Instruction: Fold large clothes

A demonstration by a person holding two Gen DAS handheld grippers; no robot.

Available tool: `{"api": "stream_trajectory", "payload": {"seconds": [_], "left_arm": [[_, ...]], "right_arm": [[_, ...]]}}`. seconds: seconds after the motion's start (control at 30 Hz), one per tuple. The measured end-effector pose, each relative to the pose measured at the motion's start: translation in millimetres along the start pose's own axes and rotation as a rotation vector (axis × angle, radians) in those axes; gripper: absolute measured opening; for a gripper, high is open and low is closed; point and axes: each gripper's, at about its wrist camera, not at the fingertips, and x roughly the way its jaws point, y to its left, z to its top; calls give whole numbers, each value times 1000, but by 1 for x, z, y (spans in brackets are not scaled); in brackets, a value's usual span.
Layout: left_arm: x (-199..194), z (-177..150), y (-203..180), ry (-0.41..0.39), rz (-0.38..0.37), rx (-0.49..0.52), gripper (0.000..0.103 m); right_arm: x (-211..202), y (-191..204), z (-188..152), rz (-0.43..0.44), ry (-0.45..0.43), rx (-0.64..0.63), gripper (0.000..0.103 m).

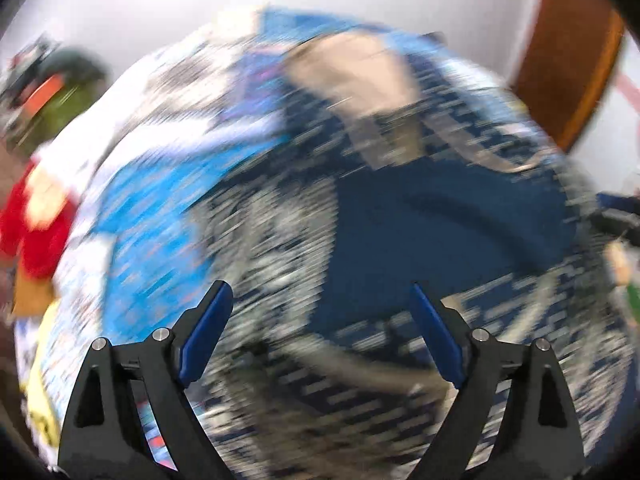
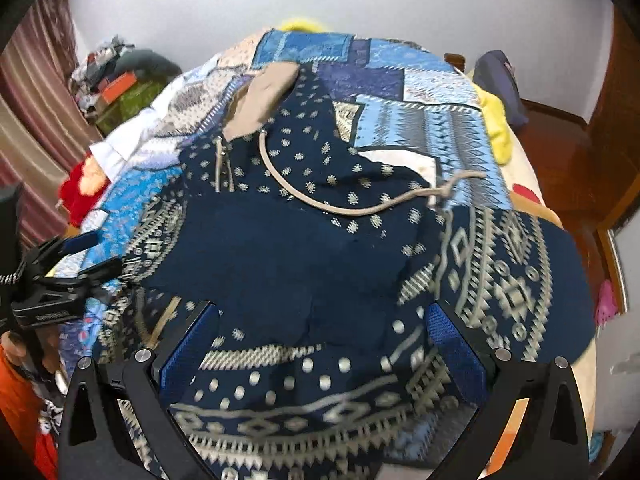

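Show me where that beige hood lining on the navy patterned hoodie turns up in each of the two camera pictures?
Left wrist view: the beige hood lining is upper centre, blurred by motion, above the navy hoodie.
Right wrist view: the beige hood lining is upper left of centre, at the far end of the navy hoodie.
Shared landmark: the blue patchwork quilt under the hoodie.
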Motion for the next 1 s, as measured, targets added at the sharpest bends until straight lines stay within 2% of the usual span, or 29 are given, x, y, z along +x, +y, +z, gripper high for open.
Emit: {"api": "stream_trajectory", "payload": {"seconds": [0.07, 0.13, 0.17, 0.2, 0.3, 0.33, 0.37, 0.43, 0.5, 0.53, 0.63, 0.73, 0.87, 0.97, 1.0], "left_arm": [[14, -20, 38, 44, 53, -61, 90], [27, -38, 63, 82, 79, -95, 90], [35, -47, 73, 102, 89, -107, 90], [41, -52, 79, 116, 93, -114, 90], [58, -64, 83, 129, 68, -111, 90], [60, -64, 79, 109, 67, -87, 90], [64, -62, 73, 92, 81, -59, 89], [73, -56, 61, 70, 116, -27, 77], [83, -48, 56, 71, 172, -26, 59], [88, -45, 57, 75, 200, -42, 56], [86, -40, 68, 54, 193, -151, 50], [75, -42, 76, 21, 227, -187, 50], [68, -47, 79, 24, 261, -200, 51], [70, -43, 79, 52, 273, -186, 53], [74, -42, 78, 57, 279, -180, 54]], "right_arm": [[16, -1, 5, -42, 17, -1, 101], [31, -6, 8, -61, 44, 14, 94], [39, -10, 8, -67, 68, 25, 84], [45, -12, 8, -67, 86, 33, 72], [63, -21, 5, -45, 137, 88, 59], [63, -22, 3, -50, 124, 95, 57], [63, -21, 2, -57, 110, 87, 49], [59, -17, 2, -59, 98, 70, 36], [54, -12, 4, -74, 71, 44, 15], [49, -10, 5, -102, 56, 23, 11], [34, -7, 11, -103, 19, -13, 9], [17, -7, 14, -154, -28, -72, 8], [17, -18, 10, -187, 1, -97, 8], [29, -30, 1, -294, 30, -116, 8], [36, -38, -3, -304, 61, -105, 8]]}}
